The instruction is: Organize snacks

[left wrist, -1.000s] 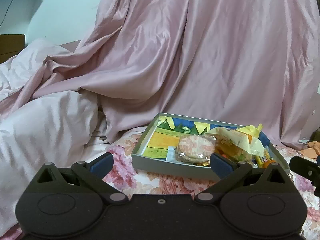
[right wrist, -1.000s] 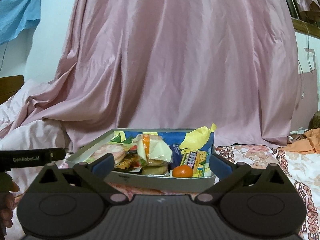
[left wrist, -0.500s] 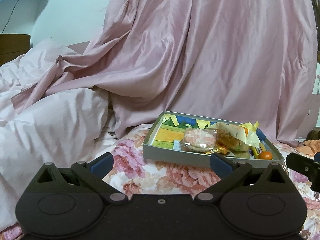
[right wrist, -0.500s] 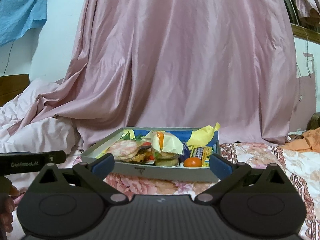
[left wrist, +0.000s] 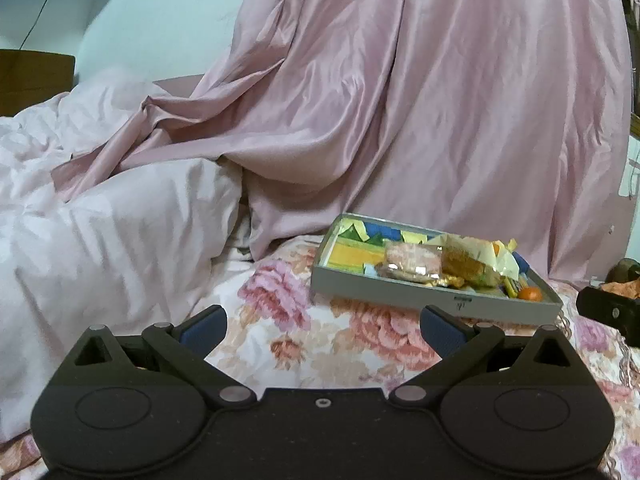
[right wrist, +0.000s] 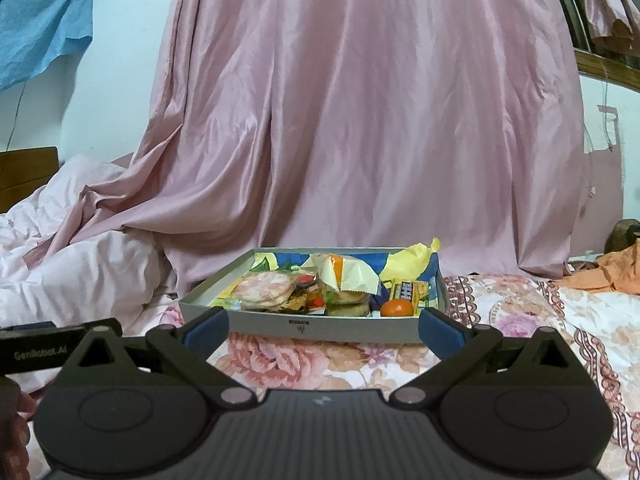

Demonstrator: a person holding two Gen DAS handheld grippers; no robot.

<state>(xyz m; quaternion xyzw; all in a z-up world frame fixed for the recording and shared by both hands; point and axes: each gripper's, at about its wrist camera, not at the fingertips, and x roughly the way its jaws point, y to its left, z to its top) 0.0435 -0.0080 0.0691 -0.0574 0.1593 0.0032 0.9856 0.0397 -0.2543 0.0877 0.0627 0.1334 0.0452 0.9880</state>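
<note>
Left wrist view: the left gripper [left wrist: 322, 326] hangs above a floral bedsheet [left wrist: 320, 344] printed with pink roses, its jaws spread wide and holding nothing. At about two o'clock from the gripper, a shallow grey box [left wrist: 400, 294] lies on the sheet, well apart from the fingertips. It holds the snacks: a clear pack of round pink-and-white crackers [left wrist: 412, 259], a crumpled yellow wrapper [left wrist: 484, 256] and a small orange fruit [left wrist: 531, 293] toward the box's right corner. From nine to ten o'clock a rumpled pale pink duvet [left wrist: 104, 232] is heaped on the bed. A glossy pink curtain [left wrist: 420, 100] fills the twelve o'clock background, its hem pooling on the bed behind the box. A pale wall [left wrist: 140, 20] shows at eleven o'clock.

Right wrist view: the right gripper [right wrist: 324, 326] faces the same grey box [right wrist: 312, 324] straight on at twelve o'clock, jaws spread and empty, the blue fingertips [right wrist: 206, 326] just short of the box's front wall. The crackers [right wrist: 264, 290] sit at the left of the box, the yellow wrapper [right wrist: 348, 276] in the middle, the orange fruit [right wrist: 397, 307] to the right. The curtain [right wrist: 360, 120] hangs behind. A blue cloth [right wrist: 40, 20] hangs at ten o'clock, and an orange cloth [right wrist: 604, 272] lies on the sheet at three o'clock.
</note>
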